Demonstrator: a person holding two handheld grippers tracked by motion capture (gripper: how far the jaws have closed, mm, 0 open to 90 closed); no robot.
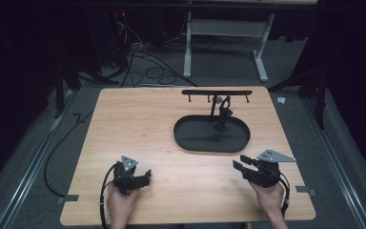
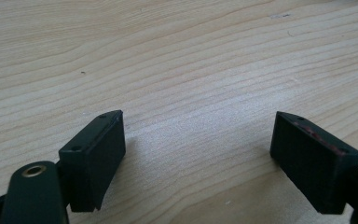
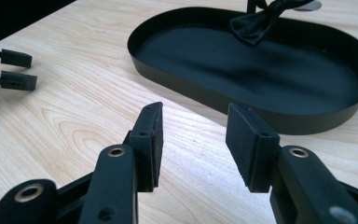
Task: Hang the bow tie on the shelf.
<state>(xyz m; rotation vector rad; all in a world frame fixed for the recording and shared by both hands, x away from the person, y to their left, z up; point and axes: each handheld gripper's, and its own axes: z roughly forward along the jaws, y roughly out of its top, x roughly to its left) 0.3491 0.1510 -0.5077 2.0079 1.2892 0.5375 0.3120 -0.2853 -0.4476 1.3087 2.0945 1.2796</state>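
A black oval tray (image 1: pixel 198 136) lies right of the table's middle; in the right gripper view the tray (image 3: pixel 270 70) sits just beyond my jaws. A black bow tie (image 1: pixel 224 114) hangs from a low black hook rack (image 1: pixel 217 92) over the tray's far side, its lower end close to the tray floor (image 3: pixel 256 21). My left gripper (image 1: pixel 143 176) rests low at the front left, open, with bare wood between its jaws (image 2: pixel 198 151). At the front right, my right gripper (image 1: pixel 240 164) points toward the tray, open and holding nothing (image 3: pixel 193 135).
The wooden table (image 1: pixel 138 124) ends a short way behind both hands. In the right gripper view the left gripper's jaws (image 3: pixel 11 70) show at the far left. Beyond the table stand a white desk frame (image 1: pixel 224 33) and loose cables (image 1: pixel 147 67) on grey carpet.
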